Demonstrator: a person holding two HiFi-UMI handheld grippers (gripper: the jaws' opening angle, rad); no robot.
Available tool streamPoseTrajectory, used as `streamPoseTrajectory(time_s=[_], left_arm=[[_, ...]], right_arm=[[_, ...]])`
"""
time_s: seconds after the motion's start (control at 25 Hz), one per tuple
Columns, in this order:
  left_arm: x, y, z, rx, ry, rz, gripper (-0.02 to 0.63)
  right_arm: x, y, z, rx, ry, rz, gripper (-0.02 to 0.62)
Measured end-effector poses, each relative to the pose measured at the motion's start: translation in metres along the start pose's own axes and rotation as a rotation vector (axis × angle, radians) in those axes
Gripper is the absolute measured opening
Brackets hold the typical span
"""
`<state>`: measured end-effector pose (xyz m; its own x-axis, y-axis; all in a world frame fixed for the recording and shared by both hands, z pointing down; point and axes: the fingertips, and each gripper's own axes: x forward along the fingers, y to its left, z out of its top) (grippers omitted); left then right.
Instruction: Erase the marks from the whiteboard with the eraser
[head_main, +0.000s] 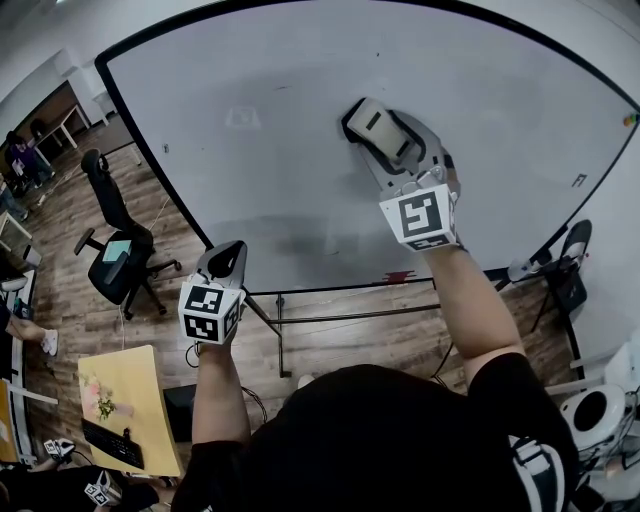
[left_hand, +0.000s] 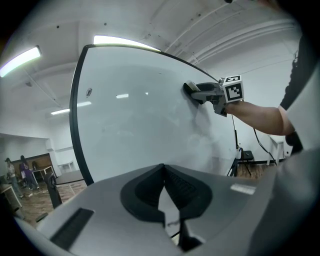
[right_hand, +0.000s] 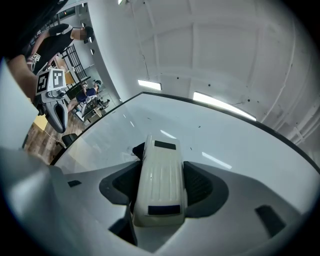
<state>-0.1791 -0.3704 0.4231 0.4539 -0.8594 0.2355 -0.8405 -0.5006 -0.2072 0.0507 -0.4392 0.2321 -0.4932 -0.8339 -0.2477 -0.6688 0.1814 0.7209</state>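
The big whiteboard (head_main: 250, 150) fills the head view; only faint grey smudges (head_main: 300, 245) and a small red mark (head_main: 400, 277) at its lower edge show on it. My right gripper (head_main: 385, 135) is shut on the white eraser (head_main: 372, 120), which presses flat against the upper middle of the board. In the right gripper view the eraser (right_hand: 160, 185) lies between the jaws, its far end on the board (right_hand: 225, 145), with a dark patch (right_hand: 136, 149) at its left tip. My left gripper (head_main: 228, 255) hangs by the board's lower left edge, shut and empty (left_hand: 162, 172), and sees the eraser (left_hand: 190, 90).
A black office chair (head_main: 120, 255) stands left of the board and a yellow table (head_main: 120, 400) lies below it. The board's stand bars (head_main: 350, 315) run beneath its lower edge. Another chair (head_main: 565, 275) and a white bin (head_main: 595, 410) are at the right. People sit far left (head_main: 20, 155).
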Motion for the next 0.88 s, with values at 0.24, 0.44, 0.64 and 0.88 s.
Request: streamPoseTrajectory(time_s=[0.24, 0.44, 0.64, 0.88], left_arm=[[-0.0021, -0.0032, 0.0021, 0.003, 0.003, -0.001, 0.011], [-0.0019, -0.0020, 0.0002, 0.013, 0.010, -0.002, 0.011], [-0.0017, -0.0053, 0.0005, 0.015, 0.014, -0.009, 0.011], [-0.0002, -0.0052, -0.0031, 0.017, 0.019, -0.010, 0.011]], right_arm=[[-0.0050, -0.0032, -0.0048, 0.006, 0.002, -0.003, 0.255], [-0.0072, -0.0066, -0.0102, -0.006, 0.025, -0.019, 0.255], [-0.0062, -0.0061, -0.0089, 0.001, 0.021, -0.017, 0.255], [-0.0042, -0.0036, -0.0093, 0.009, 0.009, -0.011, 0.255]])
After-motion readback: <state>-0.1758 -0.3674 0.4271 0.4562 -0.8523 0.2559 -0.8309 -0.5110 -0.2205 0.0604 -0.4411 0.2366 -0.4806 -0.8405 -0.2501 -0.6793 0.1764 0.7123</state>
